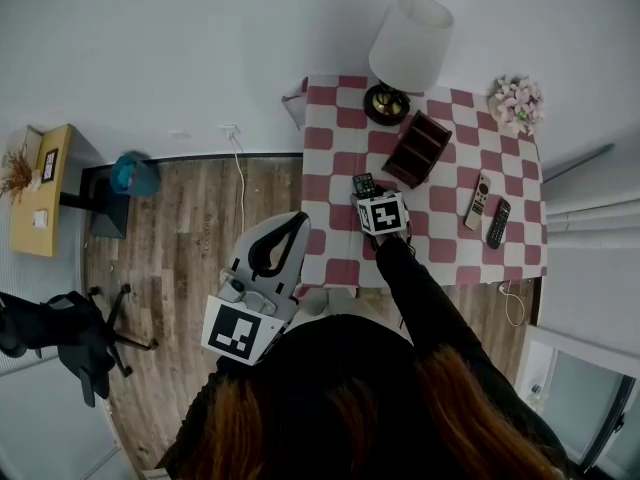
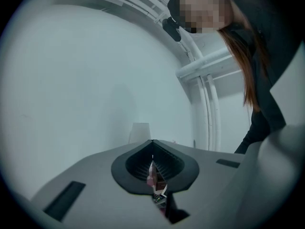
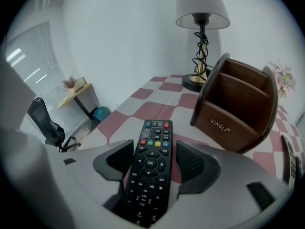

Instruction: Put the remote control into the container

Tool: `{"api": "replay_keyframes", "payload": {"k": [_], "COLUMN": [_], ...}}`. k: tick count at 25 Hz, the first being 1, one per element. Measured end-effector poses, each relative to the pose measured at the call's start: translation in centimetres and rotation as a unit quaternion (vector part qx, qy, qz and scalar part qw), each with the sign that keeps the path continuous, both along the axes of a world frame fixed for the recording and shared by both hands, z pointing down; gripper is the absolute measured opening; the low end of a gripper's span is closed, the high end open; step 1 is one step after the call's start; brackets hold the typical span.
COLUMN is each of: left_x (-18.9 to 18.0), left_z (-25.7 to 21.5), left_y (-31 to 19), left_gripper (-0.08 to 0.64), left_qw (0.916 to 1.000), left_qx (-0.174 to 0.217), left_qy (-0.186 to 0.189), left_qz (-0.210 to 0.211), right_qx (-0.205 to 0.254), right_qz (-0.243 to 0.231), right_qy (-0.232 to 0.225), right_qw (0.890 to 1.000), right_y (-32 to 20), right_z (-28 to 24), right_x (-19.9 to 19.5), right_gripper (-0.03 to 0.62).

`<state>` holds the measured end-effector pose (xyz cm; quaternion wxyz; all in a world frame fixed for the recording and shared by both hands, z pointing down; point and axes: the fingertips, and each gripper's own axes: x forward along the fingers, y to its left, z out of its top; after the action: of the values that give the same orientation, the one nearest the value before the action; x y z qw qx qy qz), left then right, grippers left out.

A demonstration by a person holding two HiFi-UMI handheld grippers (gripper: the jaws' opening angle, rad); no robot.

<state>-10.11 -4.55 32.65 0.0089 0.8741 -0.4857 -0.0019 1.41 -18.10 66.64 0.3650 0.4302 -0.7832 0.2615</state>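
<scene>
Three remotes lay on the desk [image 1: 335,158]: one remote control [image 3: 152,140] just beside the single container [image 3: 238,109], loose between the right gripper's [image 3: 151,163] wide jaws; a white remote [image 1: 479,200] and a black remote [image 1: 498,223] beyond the container. The left gripper [image 2: 152,159] was closed.

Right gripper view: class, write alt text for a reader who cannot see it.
A black remote control lies between two open fingers on a red-and-white checked tablecloth. A brown wooden container stands just beyond on the right, with a table lamp behind it.
</scene>
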Motion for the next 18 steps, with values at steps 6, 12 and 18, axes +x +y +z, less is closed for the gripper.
{"api": "replay_keyframes", "payload": {"k": [6,12,18], "left_x": [0.0,0.5,1.7], "left_z": [0.0,-0.1,-0.2], "left_y": [-0.2,-0.6,-0.3], "left_gripper": [0.011,0.009,0.011], "left_qw": [1.0000,1.0000,0.9995], "left_qx": [0.002,0.002,0.003], "left_qy": [0.004,0.005,0.008], "left_qz": [0.001,0.007,0.030], "right_qx": [-0.002,0.031,0.097], "right_qz": [0.005,0.019,0.036], "right_qy": [-0.007,-0.052,-0.087], "right_qw": [1.000,0.998,0.991], "right_y": [0.3,0.8,0.3], "right_z": [-0.4,-2.6,-7.7], "right_x": [0.5,1.2,2.4], "right_gripper": [0.255,0.253,0.252]}}
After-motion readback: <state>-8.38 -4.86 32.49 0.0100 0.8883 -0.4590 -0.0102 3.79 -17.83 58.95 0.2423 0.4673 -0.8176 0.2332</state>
